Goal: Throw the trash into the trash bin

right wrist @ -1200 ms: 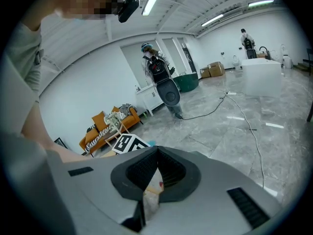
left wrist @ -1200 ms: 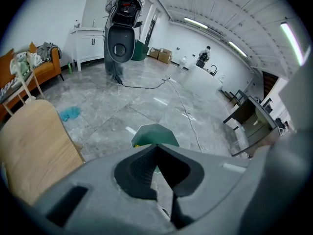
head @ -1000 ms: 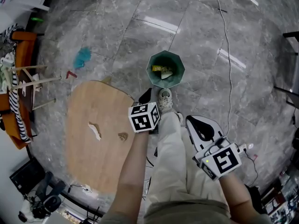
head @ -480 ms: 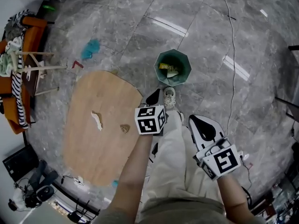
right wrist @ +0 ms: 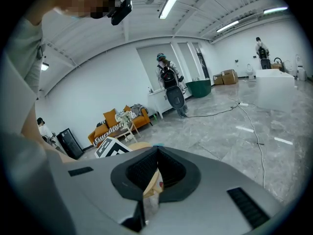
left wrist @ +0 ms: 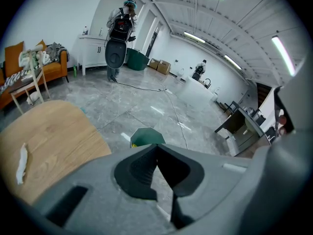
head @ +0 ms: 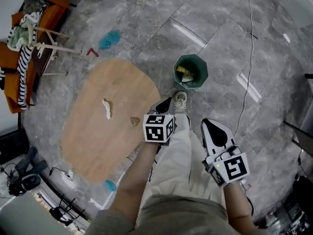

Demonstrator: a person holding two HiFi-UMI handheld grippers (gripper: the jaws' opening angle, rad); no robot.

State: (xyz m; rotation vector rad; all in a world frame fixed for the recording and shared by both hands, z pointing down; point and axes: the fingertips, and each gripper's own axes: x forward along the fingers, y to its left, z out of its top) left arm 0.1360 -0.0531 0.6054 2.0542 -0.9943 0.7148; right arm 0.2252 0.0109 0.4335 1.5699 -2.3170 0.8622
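head view looks steeply down from overhead, trash bin [head: 190, 71] at 1 o'clock, bench [head: 105, 124] at 9. left gripper view, lower and nearer, shares both. right gripper view faces nearly level toward the orange sofa [right wrist: 111, 115] at 10 o'clock.

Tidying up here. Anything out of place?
Litter lies outside the bin: a blue scrap and a red piece on the floor beyond the table, a blue bit by its near edge, a white scrap and a brown scrap on top.

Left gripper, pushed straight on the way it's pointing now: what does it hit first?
Most likely the green trash bin, seen just beyond the shut left gripper; depth is unclear, so possibly the floor short of it.
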